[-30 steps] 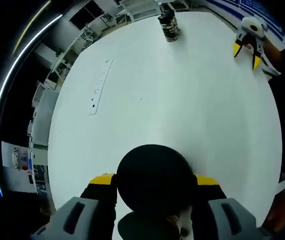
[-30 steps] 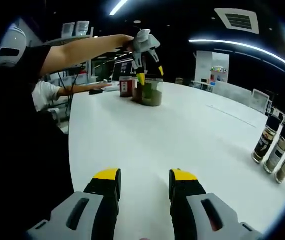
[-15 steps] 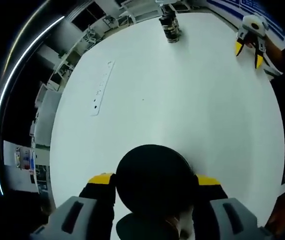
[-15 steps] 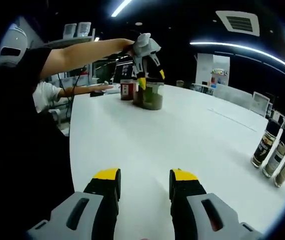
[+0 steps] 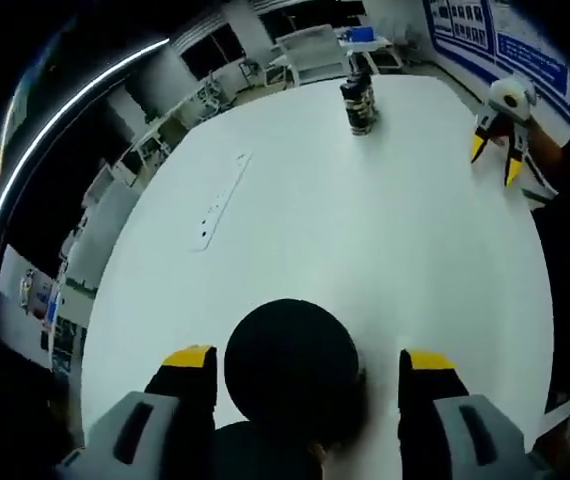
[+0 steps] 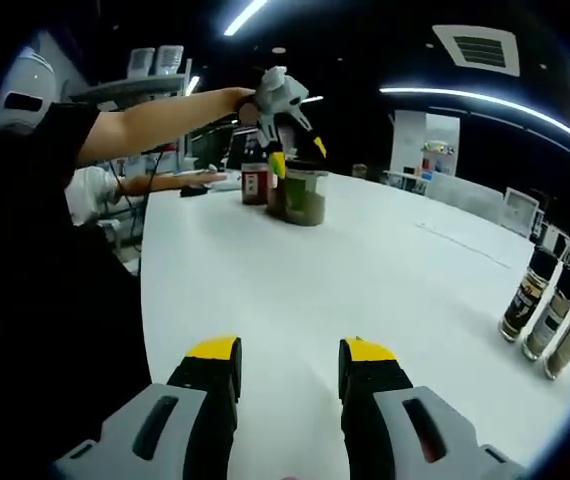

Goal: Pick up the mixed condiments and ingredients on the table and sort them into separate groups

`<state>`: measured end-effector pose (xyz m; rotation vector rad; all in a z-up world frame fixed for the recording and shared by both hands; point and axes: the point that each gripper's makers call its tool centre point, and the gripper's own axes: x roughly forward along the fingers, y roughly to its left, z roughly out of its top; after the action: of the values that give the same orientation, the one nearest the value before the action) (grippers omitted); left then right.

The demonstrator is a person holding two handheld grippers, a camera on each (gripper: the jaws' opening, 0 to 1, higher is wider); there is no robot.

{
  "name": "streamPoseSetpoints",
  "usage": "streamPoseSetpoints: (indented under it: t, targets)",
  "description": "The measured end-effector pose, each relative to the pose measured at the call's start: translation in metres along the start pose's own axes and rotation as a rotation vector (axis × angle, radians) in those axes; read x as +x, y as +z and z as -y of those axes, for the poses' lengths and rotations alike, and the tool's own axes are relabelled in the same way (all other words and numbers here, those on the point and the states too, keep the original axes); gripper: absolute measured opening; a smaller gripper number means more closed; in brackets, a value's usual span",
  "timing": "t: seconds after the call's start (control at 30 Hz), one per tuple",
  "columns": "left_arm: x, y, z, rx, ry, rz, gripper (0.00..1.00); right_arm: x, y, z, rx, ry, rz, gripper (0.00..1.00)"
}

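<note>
The jar with the black lid point(image 5: 290, 362) stands on the white table point(image 5: 365, 230), and in the left gripper view it sits between the two yellow tips of the left claw point(image 5: 302, 362). A second ago those tips pressed against the lid on both sides; now they have spread apart and there is a gap on each side, so the left claw is open and has let the jar go. In the right gripper view the left claw point(image 6: 292, 152) hangs just above the green jar point(image 6: 305, 193), which stands at the far end of the table with a red jar point(image 6: 254, 183) close beside it. The right claw point(image 6: 287, 354) is open and holds nothing, the same as before, with bare table between its tips. Three dark bottles point(image 6: 552, 318) stand in a row at the right edge of that view. In the left gripper view they show far off as a small dark group point(image 5: 361, 104), with a white power strip point(image 5: 221, 200) lying flat on the table well to their left.
</note>
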<state>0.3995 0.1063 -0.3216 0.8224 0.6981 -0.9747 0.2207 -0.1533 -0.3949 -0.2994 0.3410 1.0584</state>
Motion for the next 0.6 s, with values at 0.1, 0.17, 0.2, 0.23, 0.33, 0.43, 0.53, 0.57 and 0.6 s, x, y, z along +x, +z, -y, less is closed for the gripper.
streamPoseSetpoints:
  t: [0.1, 0.17, 0.2, 0.23, 0.33, 0.43, 0.53, 0.57, 0.6]
  targets:
    - [-0.008, 0.001, 0.008, -0.002, 0.037, 0.062, 0.75, 0.000, 0.000, 0.000, -0.002, -0.002, -0.004, 0.40]
    - [-0.012, 0.004, 0.005, -0.011, 0.062, 0.114, 0.74, 0.001, -0.001, 0.000, -0.005, -0.004, -0.012, 0.40]
    - [-0.015, 0.004, 0.003, -0.025, 0.075, 0.136, 0.74, 0.000, -0.001, 0.000, -0.005, -0.004, -0.011, 0.40]
    - [-0.018, 0.005, 0.002, -0.037, 0.085, 0.160, 0.74, 0.000, -0.001, 0.000, -0.004, -0.004, -0.008, 0.40]
    - [-0.027, 0.009, 0.005, -0.077, 0.097, 0.233, 0.75, 0.000, 0.001, 0.002, -0.001, -0.017, -0.003, 0.40]
    - [-0.035, 0.017, 0.017, -0.158, 0.053, 0.345, 0.76, -0.001, 0.001, 0.003, 0.003, -0.023, -0.003, 0.40]
    - [-0.042, 0.019, 0.035, -0.141, 0.075, 0.391, 0.76, -0.001, 0.003, 0.005, 0.002, -0.030, 0.001, 0.40]
    - [-0.045, 0.023, 0.040, -0.148, 0.087, 0.423, 0.75, -0.002, 0.003, 0.006, 0.004, -0.033, 0.004, 0.40]
    - [-0.047, 0.024, 0.040, -0.159, 0.089, 0.445, 0.75, -0.003, 0.004, 0.006, 0.005, -0.035, 0.006, 0.40]
